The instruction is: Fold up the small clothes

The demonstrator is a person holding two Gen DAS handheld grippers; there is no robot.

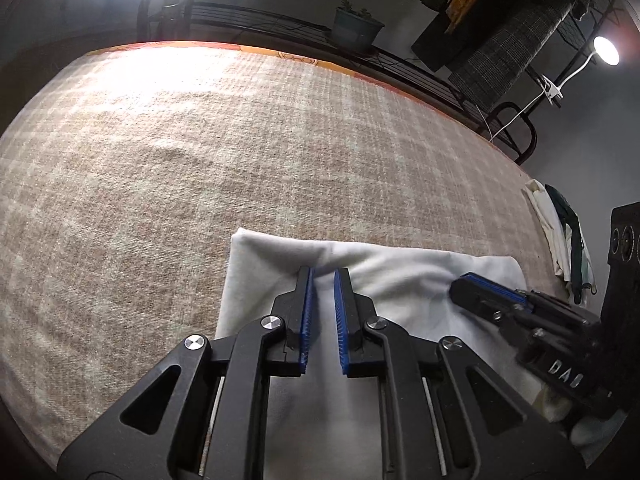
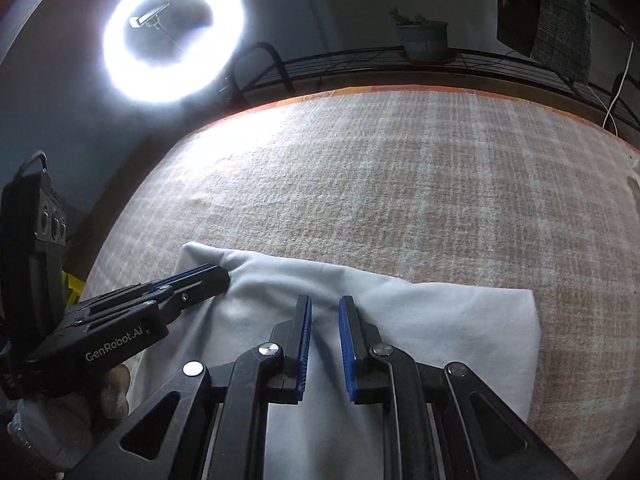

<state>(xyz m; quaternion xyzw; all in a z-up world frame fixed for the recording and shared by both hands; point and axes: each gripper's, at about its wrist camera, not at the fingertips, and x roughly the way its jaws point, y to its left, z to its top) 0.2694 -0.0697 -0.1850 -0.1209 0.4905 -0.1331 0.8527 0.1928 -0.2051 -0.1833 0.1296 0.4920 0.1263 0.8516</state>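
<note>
A white folded garment [image 1: 400,276] lies on a beige checked blanket [image 1: 200,160]; it also shows in the right wrist view [image 2: 440,320]. My left gripper [image 1: 323,271] hovers low over the garment's left part, jaws a little apart, with nothing between them. It shows from the side in the right wrist view [image 2: 208,274]. My right gripper [image 2: 325,300] is over the garment's middle, jaws a little apart and empty. It shows at the right of the left wrist view [image 1: 476,286]. Whether the fingertips touch the cloth I cannot tell.
A pile of other clothes [image 1: 560,232] lies at the blanket's right edge. A black metal rail [image 2: 400,64] with a potted plant [image 2: 424,38] runs along the far side. A ring light [image 2: 172,44] shines at the far left. Clothes hang at the far right [image 1: 500,52].
</note>
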